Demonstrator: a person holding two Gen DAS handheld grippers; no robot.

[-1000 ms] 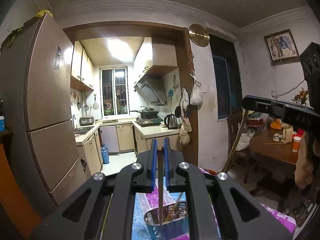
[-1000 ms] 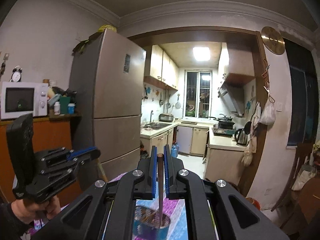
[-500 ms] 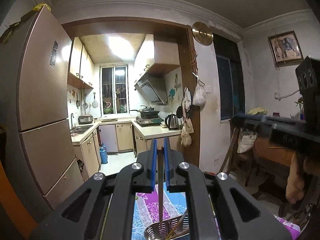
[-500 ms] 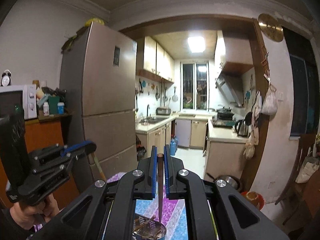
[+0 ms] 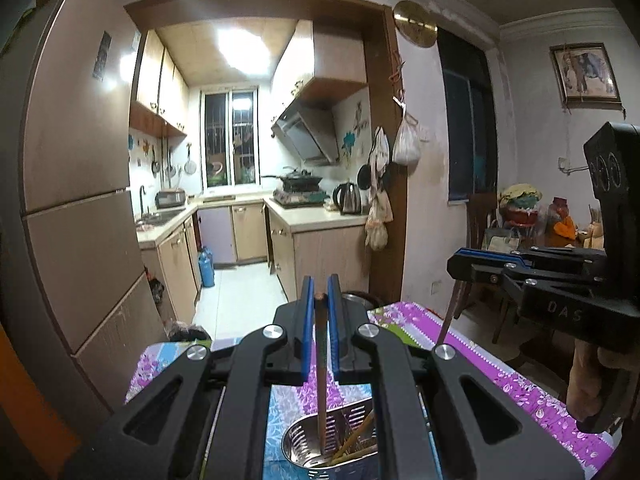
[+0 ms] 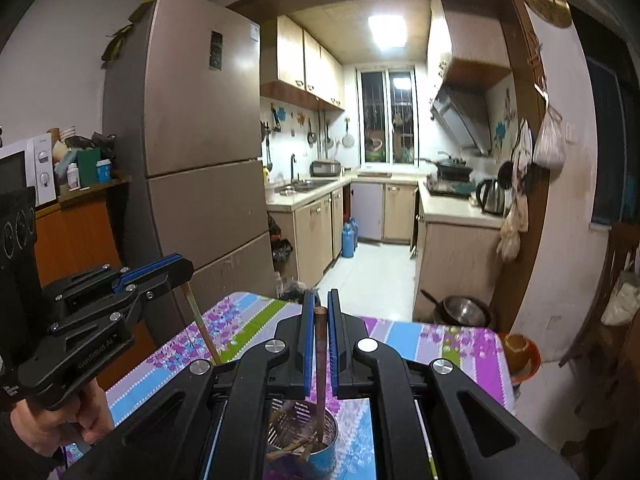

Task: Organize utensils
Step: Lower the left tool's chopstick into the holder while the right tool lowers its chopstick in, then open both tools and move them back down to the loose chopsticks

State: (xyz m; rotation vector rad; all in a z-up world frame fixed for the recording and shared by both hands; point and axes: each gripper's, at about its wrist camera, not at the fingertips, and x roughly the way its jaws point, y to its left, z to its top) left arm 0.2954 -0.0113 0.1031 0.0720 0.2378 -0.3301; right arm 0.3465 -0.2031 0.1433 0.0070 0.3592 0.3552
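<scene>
While both handheld tools are poised above the table, the left gripper (image 5: 319, 300) has its blue-padded jaws clamped on a brown chopstick (image 5: 321, 368) that hangs upright, its lower end reaching down inside the perforated metal utensil holder (image 5: 304, 446). Several other chopsticks (image 5: 358, 438) lean at a slant within that holder, which stands on the floral tablecloth (image 5: 500, 376) of purple, blue and green bands. Seen from the right wrist camera, the right gripper (image 6: 319, 314) likewise pinches a dark brown chopstick (image 6: 320, 376) held vertically, whose tip sits within the rim of the same utensil holder (image 6: 326, 440); whether either tip touches the bottom cannot be told. From the left wrist camera, the right gripper (image 5: 460, 266) appears at the right edge, a thin stick hanging down from its closed tips. From the right wrist camera, the left gripper (image 6: 182, 270) appears at the lower left, carried by a hand (image 6: 60, 426), its chopstick (image 6: 200, 326) slanting down toward the holder. Behind the table stand a tall refrigerator (image 6: 192, 152), a kitchen counter (image 6: 452, 210) with an electric kettle (image 6: 491, 196), and a microwave (image 6: 28, 170) on an orange cabinet.
</scene>
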